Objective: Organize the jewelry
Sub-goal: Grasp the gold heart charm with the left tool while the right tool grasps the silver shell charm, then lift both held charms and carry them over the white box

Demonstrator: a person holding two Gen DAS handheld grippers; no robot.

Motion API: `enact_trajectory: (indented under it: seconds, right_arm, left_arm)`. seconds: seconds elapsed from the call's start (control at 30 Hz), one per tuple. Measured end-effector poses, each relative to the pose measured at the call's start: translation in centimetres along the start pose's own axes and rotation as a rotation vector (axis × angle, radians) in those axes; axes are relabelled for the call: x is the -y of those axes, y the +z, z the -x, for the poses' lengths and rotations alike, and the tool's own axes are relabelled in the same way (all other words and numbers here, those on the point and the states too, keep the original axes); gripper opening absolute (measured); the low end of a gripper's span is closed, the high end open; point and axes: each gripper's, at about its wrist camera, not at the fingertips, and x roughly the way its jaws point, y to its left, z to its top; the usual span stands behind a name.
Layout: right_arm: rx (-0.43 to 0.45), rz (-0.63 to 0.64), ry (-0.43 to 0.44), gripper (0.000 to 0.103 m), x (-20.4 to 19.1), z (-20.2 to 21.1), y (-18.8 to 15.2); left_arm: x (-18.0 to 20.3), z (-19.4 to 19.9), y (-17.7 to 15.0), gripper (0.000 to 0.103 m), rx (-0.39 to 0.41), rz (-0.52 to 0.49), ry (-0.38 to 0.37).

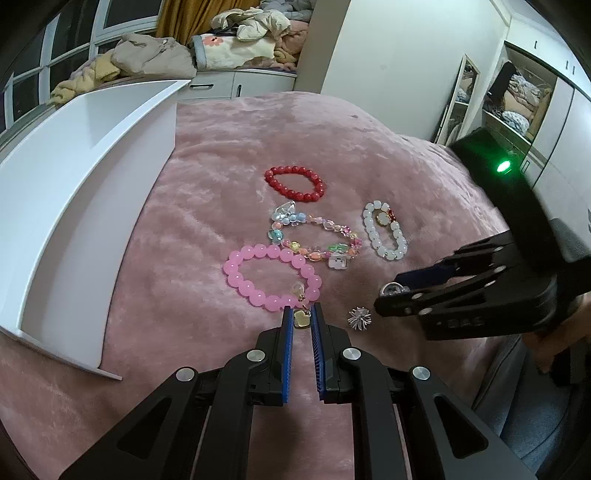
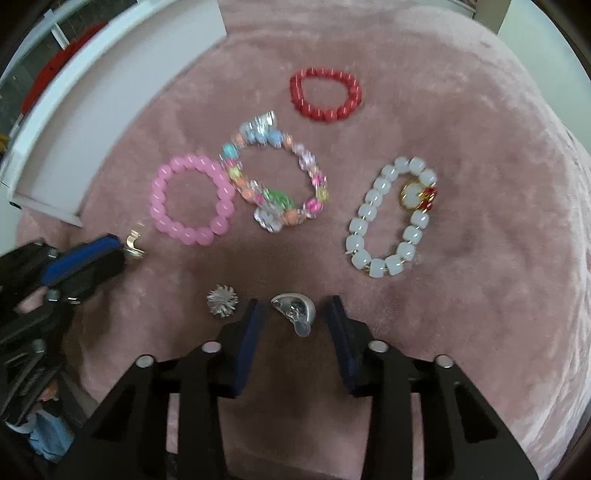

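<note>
Bare pink blanket [image 2: 480, 110] right of red bracelet [image 2: 325, 95] — passable; white tray [image 1: 74, 192] walls off left edge.

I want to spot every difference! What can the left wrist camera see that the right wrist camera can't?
Only the left wrist view shows the bedroom behind: piled bedding, a wardrobe and the pink bracelet's heart charm. Only the right wrist view shows the clear earring fully, lying between that hand-held gripper's open jaws. Both show four bracelets, the silver spiky earring, the white tray and the pink blanket.
</note>
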Motion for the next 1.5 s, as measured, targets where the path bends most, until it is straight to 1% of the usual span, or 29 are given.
enact_trajectory:
  seconds: [0.03,0.07,0.23,0.47,0.77,0.87,0.93,1.03,1.5]
  right_arm:
    - [-0.006,0.009,-0.019,0.025,-0.3,-0.3,0.2]
    - [-0.006,0.015,-0.027,0.024,-0.6,-0.4,0.3]
    - [0.017,0.029,-0.013,0.024,-1.3,0.1,0.3]
    - [0.092,0.053,0.006,0.024,-2.2,1.8,0.0]
    - [0.206,0.068,0.054,0.024,-1.7,4.9,-0.5]
    - [0.222,0.068,0.054,0.024,-1.7,5.1,-0.5]
    - [0.231,0.063,0.054,0.024,-1.4,5.3,-1.1]
    - [0.261,0.050,0.070,0.024,-1.3,5.9,-1.2]
    - [0.279,0.031,0.090,0.024,-0.9,6.1,-1.4]
  left_arm:
    - [0.0,0.0,0.0,0.015,0.002,0.002,0.001]
    - [-0.1,0.1,0.0,0.015,0.003,0.003,0.003]
    - [-0.3,0.4,0.0,0.015,0.019,0.011,0.000]
    - [-0.6,0.5,0.0,0.015,0.018,0.014,0.010]
    - [-0.5,1.4,-0.2,0.014,0.019,-0.004,0.055]
    - [-0.4,1.4,-0.3,0.014,0.017,-0.010,0.065]
    - [-0.3,1.5,-0.3,0.013,0.017,-0.015,0.069]
    - [-0.2,1.6,-0.4,0.012,0.019,-0.023,0.079]
    - [-0.3,1.9,-0.4,0.011,0.026,-0.024,0.091]
